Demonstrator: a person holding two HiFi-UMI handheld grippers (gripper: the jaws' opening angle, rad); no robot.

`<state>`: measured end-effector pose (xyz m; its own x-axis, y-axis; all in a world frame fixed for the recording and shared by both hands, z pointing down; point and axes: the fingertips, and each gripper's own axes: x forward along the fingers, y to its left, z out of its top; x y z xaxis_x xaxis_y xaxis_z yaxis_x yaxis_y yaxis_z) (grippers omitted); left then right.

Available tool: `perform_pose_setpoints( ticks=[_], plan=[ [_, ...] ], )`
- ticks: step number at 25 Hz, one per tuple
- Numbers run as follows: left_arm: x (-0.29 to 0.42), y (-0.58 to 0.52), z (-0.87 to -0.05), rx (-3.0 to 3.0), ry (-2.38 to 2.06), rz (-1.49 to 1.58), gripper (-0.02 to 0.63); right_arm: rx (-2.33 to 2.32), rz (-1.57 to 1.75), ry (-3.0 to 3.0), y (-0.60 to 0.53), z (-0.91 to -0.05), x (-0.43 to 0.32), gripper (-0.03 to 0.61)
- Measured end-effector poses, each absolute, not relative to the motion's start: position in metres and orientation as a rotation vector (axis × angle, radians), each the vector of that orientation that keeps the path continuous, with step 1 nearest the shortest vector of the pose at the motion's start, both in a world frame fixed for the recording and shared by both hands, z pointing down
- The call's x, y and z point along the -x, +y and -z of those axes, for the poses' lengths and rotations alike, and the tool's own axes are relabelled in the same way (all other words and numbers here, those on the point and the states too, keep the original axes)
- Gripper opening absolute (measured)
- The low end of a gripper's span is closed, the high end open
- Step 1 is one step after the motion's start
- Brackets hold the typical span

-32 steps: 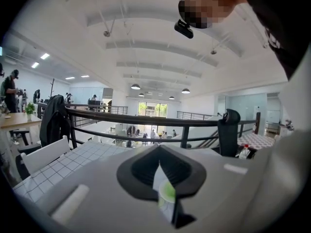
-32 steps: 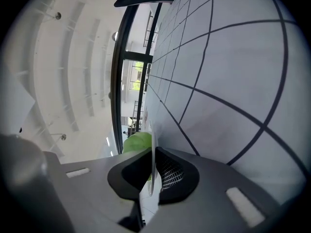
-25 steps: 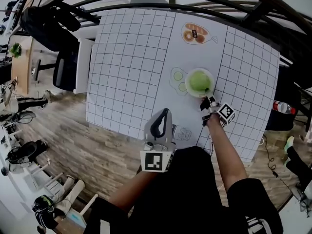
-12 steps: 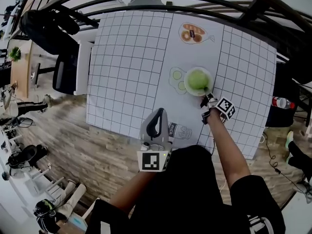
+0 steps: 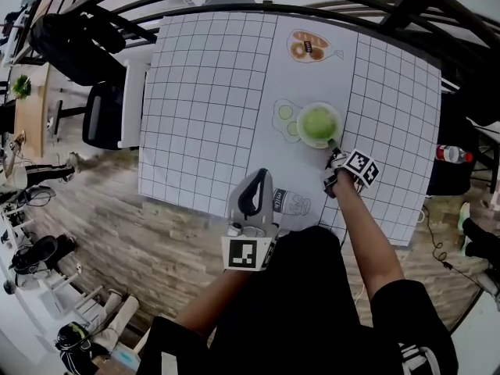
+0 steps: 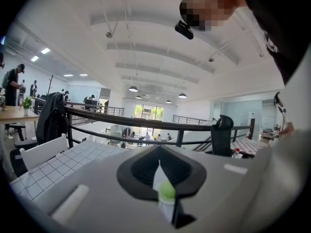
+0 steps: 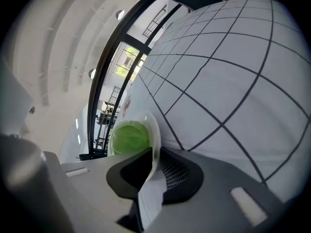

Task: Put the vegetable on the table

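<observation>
Matt cloth, glossy plastic
My right gripper (image 7: 154, 166) is matt grey plastic with black rubbery pads (image 7: 177, 171), pinching a glossy translucent plastic bowl (image 7: 156, 125); vegetable (image 7: 129, 137) matt, gridded tablecloth (image 7: 228, 81) smooth; grainy wood floor (image 5: 156, 241) at eight o'clock.

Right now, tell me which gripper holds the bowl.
The right gripper, clamped on the rim of the white bowl; the left gripper hangs apart, empty.

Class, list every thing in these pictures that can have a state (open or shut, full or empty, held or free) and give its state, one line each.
Bowl: opening upward, full, rim clamped by the right gripper.
Green vegetable: inside the bowl, not yet placed on the table itself.
Right gripper: shut on the bowl's rim.
Left gripper: jaws together, empty, held over the table's near edge.
</observation>
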<state>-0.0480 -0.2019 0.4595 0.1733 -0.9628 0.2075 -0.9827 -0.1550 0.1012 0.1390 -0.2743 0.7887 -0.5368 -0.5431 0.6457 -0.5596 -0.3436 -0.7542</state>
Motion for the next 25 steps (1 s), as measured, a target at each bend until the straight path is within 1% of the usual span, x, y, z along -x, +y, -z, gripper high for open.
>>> perform_pose_setpoints(
  ticks=[8, 10, 11, 19, 25],
  plan=[
    [0.06, -0.192, -0.455, -2.236, -1.876, -0.141, 0.008, -1.528, -1.985, -1.871, -0.262, -0.766, -0.154, 0.026],
    [0.061, -0.189, -0.454, -2.238, -1.865, -0.135, 0.008, -1.528, -1.949, -1.922, -0.26, -0.752, -0.151, 0.001],
    [0.06, -0.187, -0.453, -2.242, -1.859, -0.132, 0.008, -1.527, -1.933, -1.95, -0.259, -0.744, -0.15, -0.002],
    [0.065, -0.168, -0.446, -2.298, -1.814, -0.103, 0.008, -1.499, -1.757, -2.121, -0.236, -0.688, -0.132, -0.003],
    [0.069, -0.154, -0.438, -2.354, -1.769, -0.083, 0.008, -1.48, -1.552, -2.255, -0.201, -0.633, -0.11, -0.003]
  ],
)
